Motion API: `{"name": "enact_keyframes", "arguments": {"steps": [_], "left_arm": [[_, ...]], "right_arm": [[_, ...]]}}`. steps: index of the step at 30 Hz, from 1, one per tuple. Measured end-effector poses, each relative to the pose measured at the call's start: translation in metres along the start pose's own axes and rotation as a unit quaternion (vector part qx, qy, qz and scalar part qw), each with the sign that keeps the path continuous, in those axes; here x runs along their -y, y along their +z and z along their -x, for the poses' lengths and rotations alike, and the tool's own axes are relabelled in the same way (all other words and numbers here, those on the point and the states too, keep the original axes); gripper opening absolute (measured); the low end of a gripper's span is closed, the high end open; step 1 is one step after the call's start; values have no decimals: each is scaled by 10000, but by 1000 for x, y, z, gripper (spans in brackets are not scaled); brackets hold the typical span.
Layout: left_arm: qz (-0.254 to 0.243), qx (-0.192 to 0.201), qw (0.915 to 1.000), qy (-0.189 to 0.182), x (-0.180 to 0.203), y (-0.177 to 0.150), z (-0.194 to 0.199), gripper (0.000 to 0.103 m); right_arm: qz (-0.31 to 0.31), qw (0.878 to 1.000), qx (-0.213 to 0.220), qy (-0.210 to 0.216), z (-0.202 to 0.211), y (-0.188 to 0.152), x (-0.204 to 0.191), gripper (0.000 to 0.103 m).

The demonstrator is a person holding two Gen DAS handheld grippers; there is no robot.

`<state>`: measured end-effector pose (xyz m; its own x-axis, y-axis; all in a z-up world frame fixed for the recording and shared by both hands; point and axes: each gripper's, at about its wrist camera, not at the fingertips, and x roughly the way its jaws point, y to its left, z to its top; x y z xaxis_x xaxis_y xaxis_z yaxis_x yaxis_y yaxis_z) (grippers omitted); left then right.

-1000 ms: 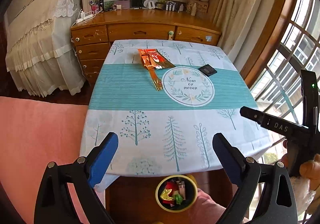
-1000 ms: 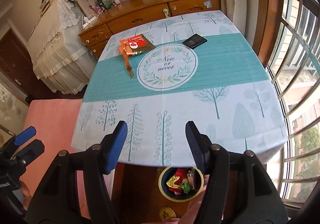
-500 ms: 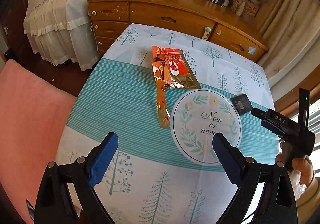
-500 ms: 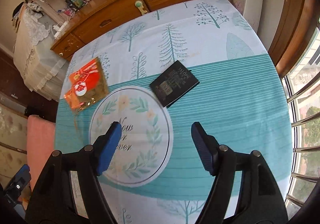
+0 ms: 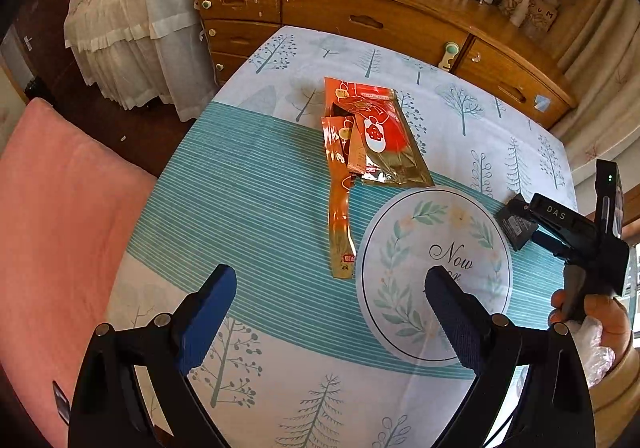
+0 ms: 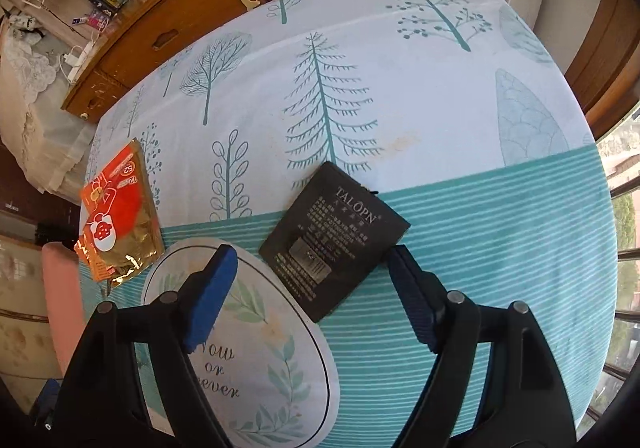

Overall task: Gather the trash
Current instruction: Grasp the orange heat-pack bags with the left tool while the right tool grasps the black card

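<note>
- Right tongs [image 6: 310, 288] are opening, empty, over the flat black packet [image 6: 334, 238] lying between their tips; pads may skid off and merely push it along the desk [image 6: 500, 248].
- Left tongs [image 5: 330, 312] gape wide, empty; the orange wrappers [image 5: 370, 136] just ahead could crumple or slip free.

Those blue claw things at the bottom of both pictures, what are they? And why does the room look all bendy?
They are grabbers, like big tongs, and a person holds one in each hand. Each grabber carries a tiny camera with a round lens that bends the room.

One picture looks along the left gripper. Its blue fingers are wide apart with nothing between them. At the right edge you can see the person's other hand holding the second grabber.

The other picture looks along the right gripper, which is opening right above a black packet without squeezing it.

Both hang over a table with a tree-patterned tablecloth. On it lie the black packet and some orange wrappers. That is the trash to collect. Nothing is held yet.
</note>
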<state>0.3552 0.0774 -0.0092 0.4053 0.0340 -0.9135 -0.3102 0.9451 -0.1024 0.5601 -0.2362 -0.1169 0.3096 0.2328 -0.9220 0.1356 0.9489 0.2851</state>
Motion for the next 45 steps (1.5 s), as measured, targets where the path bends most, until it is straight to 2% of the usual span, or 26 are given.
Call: {"name": "enact_keyframes", "arguments": {"steps": [6,10,14,17,19,25,32,36,42,45], "left_arm": [[23,38,10000,13,3,24,-14,97],[38,-92,9999,-58,6,50,-38,97],[198,-264,9992,-236,7,76,-68,98],[424,-405,9974,-419,5,96,-92,98],[541,-503,9956,-575,5,109,-109,98],[626,-667,9938,-631,10,137,-151,98],[502,-789,9945,-466,38,152,-181,98],[335,-845,9959,32,64,156,-190,98],[291,-1089,9928,403,92,156,-208,98],[363,-1015,9930,477,97,155,-207,84]], "right_arm": [[652,9955,51,-692,-19,5,-42,82],[1458,9805,241,-1296,-33,-6,-69,79],[1605,9786,477,-1192,-33,-13,-71,74],[1715,9773,570,-1108,-30,-15,-68,64],[1830,9761,574,-1023,-29,-18,-67,64],[1973,9747,619,-850,-22,-21,-58,64],[2038,9742,634,-729,-20,-21,-55,64],[2203,9701,692,-751,-20,-25,-56,64],[2200,9708,699,-646,-19,-25,-54,64],[2231,9702,709,-624,-19,-26,-53,64]]}}
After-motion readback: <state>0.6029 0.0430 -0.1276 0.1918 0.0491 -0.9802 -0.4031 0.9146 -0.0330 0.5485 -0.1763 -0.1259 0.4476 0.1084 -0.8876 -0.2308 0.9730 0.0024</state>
